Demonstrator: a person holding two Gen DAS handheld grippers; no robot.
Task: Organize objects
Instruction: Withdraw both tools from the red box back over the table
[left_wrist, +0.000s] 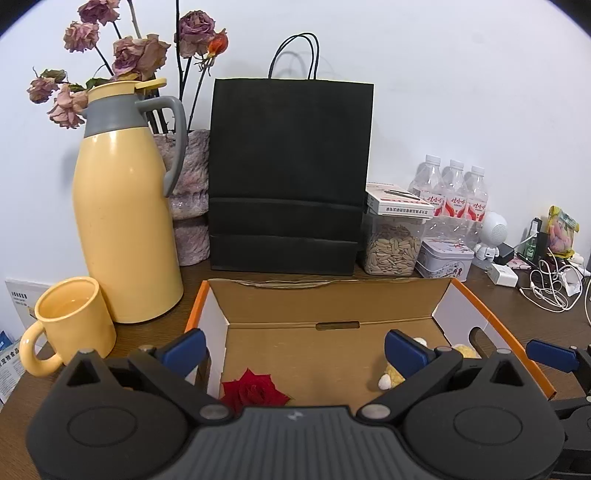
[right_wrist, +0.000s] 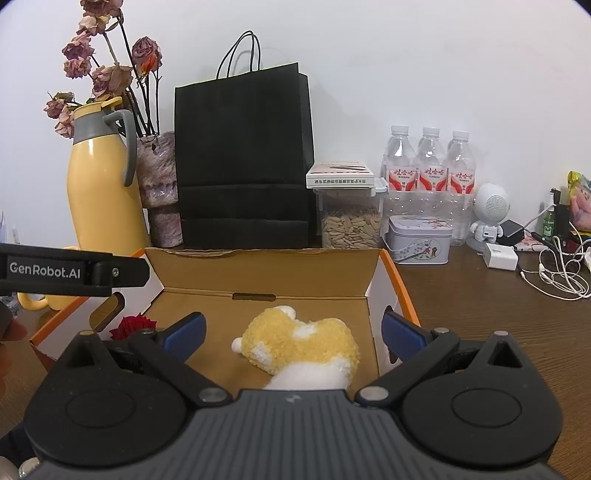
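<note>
An open cardboard box (left_wrist: 332, 295) with orange edges stands on the wooden table; it also shows in the right wrist view (right_wrist: 266, 269). A red rose head (left_wrist: 255, 391) lies in its near left corner, seen too in the right wrist view (right_wrist: 133, 325). A yellow and white plush toy (right_wrist: 299, 343) lies on the box floor at the right; part of it shows in the left wrist view (left_wrist: 391, 376). My left gripper (left_wrist: 295, 350) is open and empty above the box's near left side. My right gripper (right_wrist: 291, 332) is open and empty, its fingers on either side of the plush.
A yellow thermos (left_wrist: 125, 206) and yellow mug (left_wrist: 70, 317) stand left of the box. A black paper bag (left_wrist: 288, 177), a vase of dried roses (left_wrist: 188, 192), a seed jar (left_wrist: 391, 243), a tin (left_wrist: 443, 262), three water bottles (right_wrist: 428, 173) and tangled cables (right_wrist: 557, 273) line the back and right.
</note>
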